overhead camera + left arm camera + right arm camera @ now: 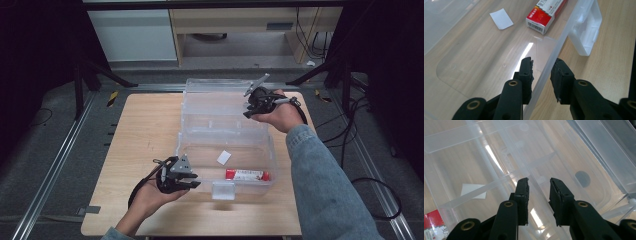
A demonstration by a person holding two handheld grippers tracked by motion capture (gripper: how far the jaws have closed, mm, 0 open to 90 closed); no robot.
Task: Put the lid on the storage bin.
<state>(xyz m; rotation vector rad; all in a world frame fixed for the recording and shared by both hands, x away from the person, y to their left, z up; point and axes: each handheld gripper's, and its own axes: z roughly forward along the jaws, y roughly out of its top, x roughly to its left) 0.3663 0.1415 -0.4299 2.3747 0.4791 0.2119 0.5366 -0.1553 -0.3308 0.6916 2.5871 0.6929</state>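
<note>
A clear plastic box stands open on the wooden table, its lid tipped back. Inside lie a red and white carton and a white paper slip. My left gripper is shut on the box's front wall, one jaw inside and one outside. My right gripper is at the lid's right side, its jaws shut on a clear wall of the lid. A corner of the carton shows at the lower left.
The box's white latch hangs at the middle of the front wall. Bare table lies left of the box. Metal rails run along both sides of the table, with black stands and cables beyond.
</note>
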